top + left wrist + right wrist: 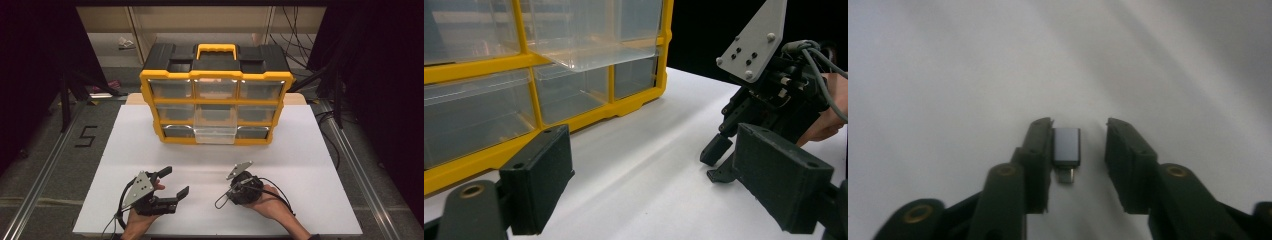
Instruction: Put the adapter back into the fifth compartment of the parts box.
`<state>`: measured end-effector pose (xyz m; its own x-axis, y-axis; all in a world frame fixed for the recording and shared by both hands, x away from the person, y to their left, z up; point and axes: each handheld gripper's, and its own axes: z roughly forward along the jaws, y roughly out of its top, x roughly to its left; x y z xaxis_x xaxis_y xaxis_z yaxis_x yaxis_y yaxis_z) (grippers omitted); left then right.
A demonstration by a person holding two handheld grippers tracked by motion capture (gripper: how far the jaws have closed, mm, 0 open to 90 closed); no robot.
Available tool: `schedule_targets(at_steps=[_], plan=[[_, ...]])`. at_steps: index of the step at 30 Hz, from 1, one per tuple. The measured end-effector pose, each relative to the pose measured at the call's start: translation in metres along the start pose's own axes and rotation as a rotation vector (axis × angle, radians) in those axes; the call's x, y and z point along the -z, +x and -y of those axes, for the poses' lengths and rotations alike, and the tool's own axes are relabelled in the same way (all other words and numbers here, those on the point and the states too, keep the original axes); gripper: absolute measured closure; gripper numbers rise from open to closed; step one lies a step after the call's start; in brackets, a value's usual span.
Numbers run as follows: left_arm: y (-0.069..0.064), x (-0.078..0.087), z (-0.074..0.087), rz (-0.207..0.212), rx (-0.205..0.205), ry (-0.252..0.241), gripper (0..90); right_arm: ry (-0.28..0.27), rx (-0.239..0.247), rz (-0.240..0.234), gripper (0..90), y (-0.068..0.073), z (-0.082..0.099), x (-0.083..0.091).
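A small silver plug adapter (pixel 1067 146) lies on the white table between the jaws of my right gripper (pixel 1079 131). One jaw rests against its side and a gap stays on the other side, so the gripper is open around it. In the high view the right gripper (pixel 240 191) points down at the table near the front edge. My left gripper (pixel 176 181) stands open and empty beside it, aimed toward the right gripper (pixel 720 162).
A yellow and black drawer organizer (pixel 216 75) with clear drawers stands at the back of the white table (pixel 310 150). Its lower middle drawer (pixel 215 131) is pulled out. Cables and dark frame posts flank the table.
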<state>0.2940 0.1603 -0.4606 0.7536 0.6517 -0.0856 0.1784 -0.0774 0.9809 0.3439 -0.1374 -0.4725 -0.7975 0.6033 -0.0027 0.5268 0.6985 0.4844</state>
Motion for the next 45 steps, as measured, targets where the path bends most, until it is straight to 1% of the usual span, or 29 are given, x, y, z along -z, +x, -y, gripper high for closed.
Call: schedule_targets(at_steps=[1, 3, 5, 6, 9, 14, 15, 18, 22, 30, 33, 34, 45], plan=[[0.000, 0.000, 0.000, 0.000, 0.001, 0.000, 16.0, 0.009, 0.009, -0.005, 68.4, 0.000, 0.000, 0.001], [0.000, 0.000, 0.000, 0.000, -0.001, 0.000, 16.0, 0.006, 0.006, -0.010, 71.3, 0.002, 0.000, 0.000], [0.000, 0.000, 0.000, 0.000, -0.001, 0.000, 16.0, 0.008, 0.019, -0.016, 74.7, 0.002, -0.001, 0.000], [0.000, 0.000, 0.000, 0.000, -0.001, 0.001, 16.1, 0.006, 0.025, -0.015, 75.7, 0.002, -0.001, 0.000], [0.000, 0.000, 0.000, -0.001, -0.001, 0.001, 16.1, 0.006, 0.021, -0.020, 75.9, 0.002, -0.001, 0.001], [0.000, 0.000, 0.000, -0.002, 0.000, -0.001, 16.1, -0.038, 0.028, -0.020, 76.0, -0.001, -0.003, 0.009], [0.000, 0.000, 0.000, -0.002, 0.000, 0.000, 16.1, -0.043, 0.022, -0.020, 76.0, 0.000, -0.003, 0.011], [0.000, 0.000, 0.000, -0.003, 0.000, -0.001, 16.1, -0.053, 0.024, -0.019, 76.0, -0.001, -0.004, 0.014], [0.000, 0.000, 0.000, -0.003, 0.000, -0.002, 16.1, -0.080, 0.027, -0.016, 76.0, -0.002, -0.004, 0.018], [0.000, 0.000, 0.000, -0.002, 0.001, -0.001, 16.1, -0.129, 0.031, -0.020, 76.0, 0.000, -0.007, 0.028], [0.000, 0.000, 0.000, -0.003, 0.001, -0.001, 16.1, -0.160, 0.041, -0.023, 76.0, 0.001, -0.009, 0.033], [0.000, 0.000, 0.000, -0.003, 0.000, -0.001, 16.1, -0.160, 0.041, -0.023, 76.0, 0.001, -0.009, 0.033], [0.000, 0.000, 0.000, -0.002, 0.000, -0.001, 16.2, -0.232, 0.050, -0.026, 76.1, 0.002, -0.012, 0.049]])
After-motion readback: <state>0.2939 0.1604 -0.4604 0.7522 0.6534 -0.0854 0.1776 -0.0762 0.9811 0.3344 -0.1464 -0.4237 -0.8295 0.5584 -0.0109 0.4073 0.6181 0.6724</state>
